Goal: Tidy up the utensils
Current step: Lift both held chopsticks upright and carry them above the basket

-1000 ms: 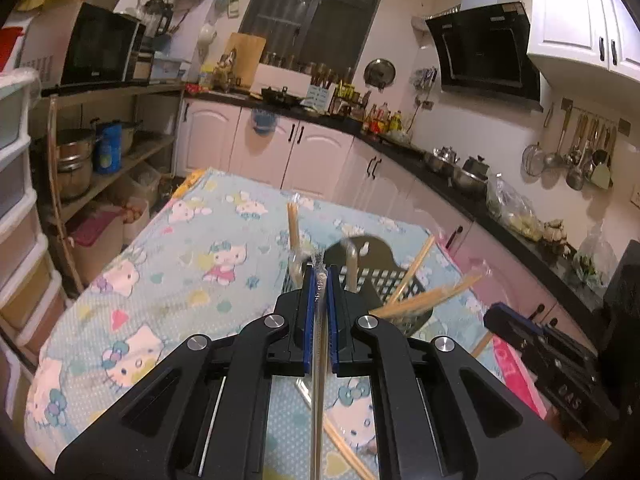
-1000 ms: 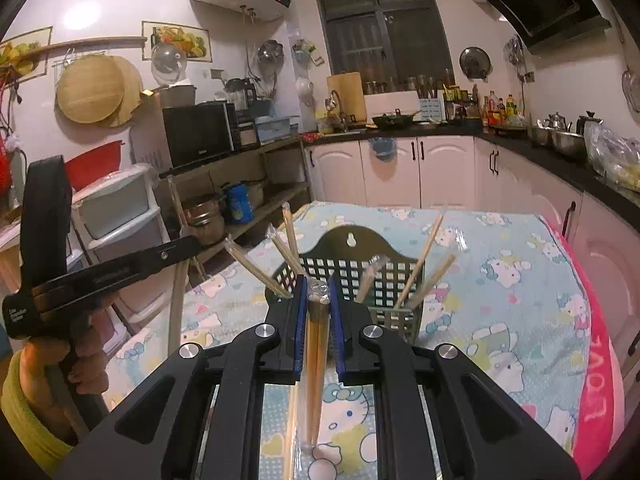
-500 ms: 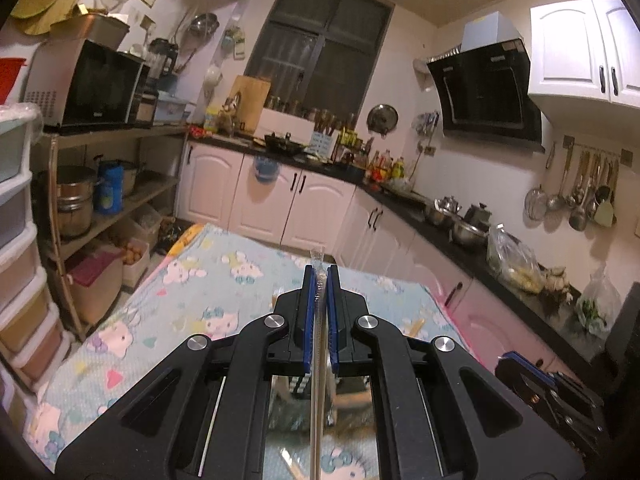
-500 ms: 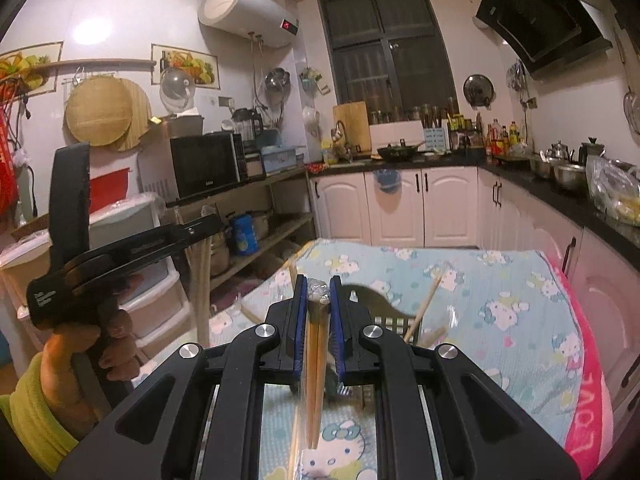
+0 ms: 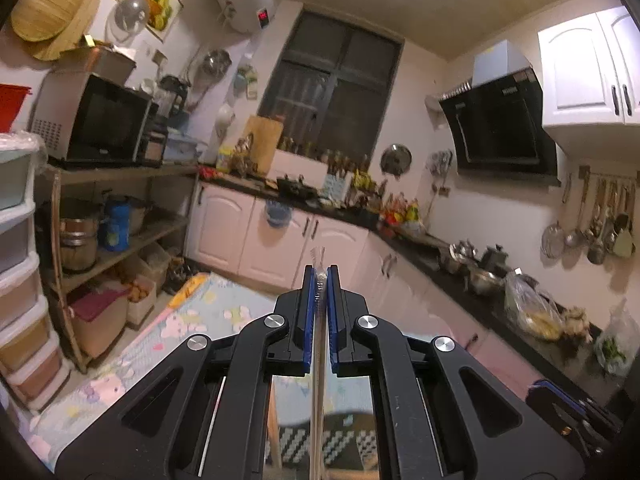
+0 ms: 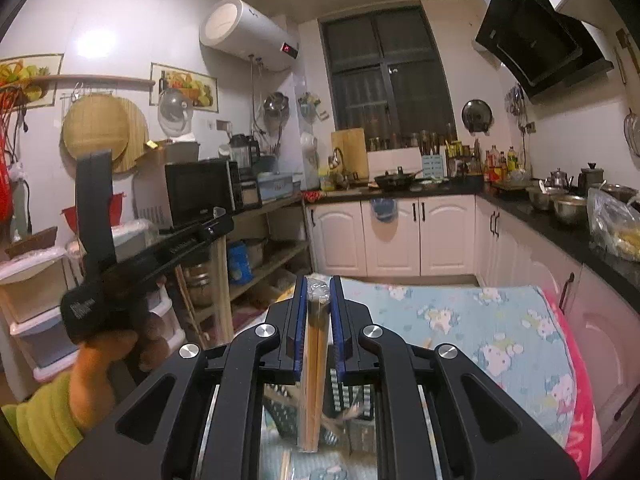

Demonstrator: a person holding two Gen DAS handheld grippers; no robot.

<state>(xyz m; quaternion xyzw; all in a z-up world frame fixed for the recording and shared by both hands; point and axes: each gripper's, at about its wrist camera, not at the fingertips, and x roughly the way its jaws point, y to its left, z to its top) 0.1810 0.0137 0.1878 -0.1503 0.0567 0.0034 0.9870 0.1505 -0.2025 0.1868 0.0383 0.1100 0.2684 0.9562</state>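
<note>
My left gripper [image 5: 320, 276] is shut on a thin wrapped chopstick [image 5: 319, 360] that runs down between its blue pads. My right gripper [image 6: 319, 286] is shut on a wrapped pair of wooden chopsticks [image 6: 314, 380]. The dark perforated utensil basket shows low between the fingers in the left wrist view [image 5: 340, 440] and in the right wrist view [image 6: 348, 404], partly hidden by the grippers. The left gripper also shows from the side in the right wrist view [image 6: 216, 224], held by a hand in a yellow sleeve.
The table has a blue cartoon-cat cloth [image 6: 480, 320] with a pink edge. A wooden shelf rack [image 5: 120, 232] with pots stands on the left. White cabinets [image 6: 420, 236] and a dark counter run along the back and the right.
Both grippers have tilted upward and risen with their chopsticks. The basket has dropped to the bottom of both views. The table shows less and the ceiling shows more.
</note>
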